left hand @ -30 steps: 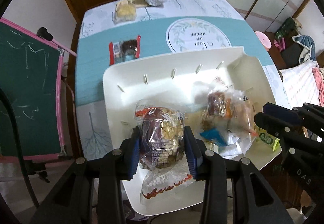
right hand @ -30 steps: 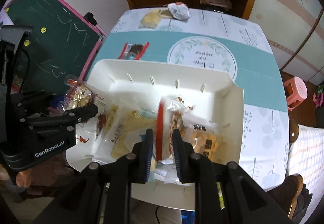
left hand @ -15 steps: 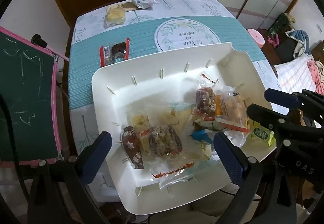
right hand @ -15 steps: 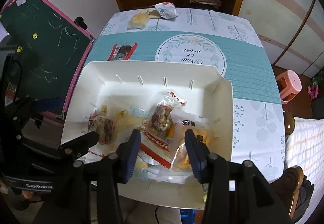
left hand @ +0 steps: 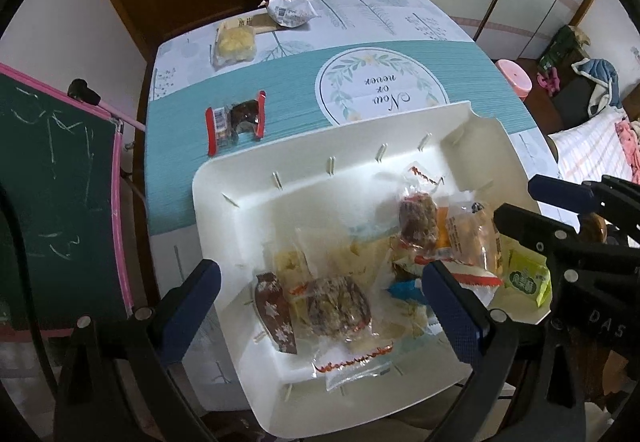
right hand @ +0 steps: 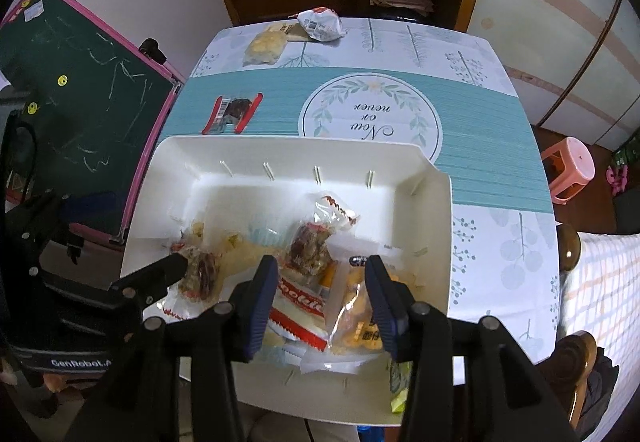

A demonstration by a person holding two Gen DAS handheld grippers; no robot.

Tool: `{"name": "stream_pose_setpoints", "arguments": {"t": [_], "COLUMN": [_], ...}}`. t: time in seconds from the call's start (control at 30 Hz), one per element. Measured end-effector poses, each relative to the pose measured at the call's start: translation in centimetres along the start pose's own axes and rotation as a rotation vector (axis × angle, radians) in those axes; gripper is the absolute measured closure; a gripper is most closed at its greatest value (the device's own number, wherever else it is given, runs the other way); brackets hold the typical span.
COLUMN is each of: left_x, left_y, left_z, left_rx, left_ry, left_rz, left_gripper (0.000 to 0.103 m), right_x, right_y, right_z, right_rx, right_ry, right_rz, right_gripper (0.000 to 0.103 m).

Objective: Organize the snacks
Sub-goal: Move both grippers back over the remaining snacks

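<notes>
Both grippers open, snacks released.

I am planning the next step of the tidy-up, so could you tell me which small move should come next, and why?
Probably lift the left gripper and carry it toward the red-ended snack packet on the tablecloth. Both grippers stand open and hold nothing above the white tray, and that packet is the nearest of three snacks lying outside it.
</notes>
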State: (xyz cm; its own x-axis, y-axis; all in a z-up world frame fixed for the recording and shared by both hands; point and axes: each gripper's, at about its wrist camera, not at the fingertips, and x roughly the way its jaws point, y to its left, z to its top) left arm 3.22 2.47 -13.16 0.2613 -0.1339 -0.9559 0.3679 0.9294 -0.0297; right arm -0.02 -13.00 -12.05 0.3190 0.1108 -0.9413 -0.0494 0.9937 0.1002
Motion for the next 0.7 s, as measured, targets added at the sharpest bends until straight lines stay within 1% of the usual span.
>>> {"name": "stream_pose_setpoints", "arguments": {"t": [0.2,0.37,0.53,0.7], "left_x": [-0.3,-0.4,-1.2,-0.6], "left_y": [0.8,2.3,5.5,9.1], "left_z": [1.3,2.9,5.7,9.2], "left_rx": [0.001,-0.025,-0.108,-0.189], "left_ry": [-0.006,0.003,-0.021,-0.016], "left_rz": [0.027,0.043,0.045,0.047], "left_gripper": [0.003,0.003,0.003,0.003], "right_x": [0.5,1.1,0.8,-0.3], "right_y": [0.0,0.1,0.1,-0.3], "right_z": [2.0,4.3,7.6,12.8], "right_rx": [0.001,-0.006,-0.045,-0.087], "right_ry": [-0.002,-0.006,-0.042,-0.109], "right_rz": [0.018,0.039,0.043,0.036], "right_gripper": [0.057,0.057,0.057,0.057]}}
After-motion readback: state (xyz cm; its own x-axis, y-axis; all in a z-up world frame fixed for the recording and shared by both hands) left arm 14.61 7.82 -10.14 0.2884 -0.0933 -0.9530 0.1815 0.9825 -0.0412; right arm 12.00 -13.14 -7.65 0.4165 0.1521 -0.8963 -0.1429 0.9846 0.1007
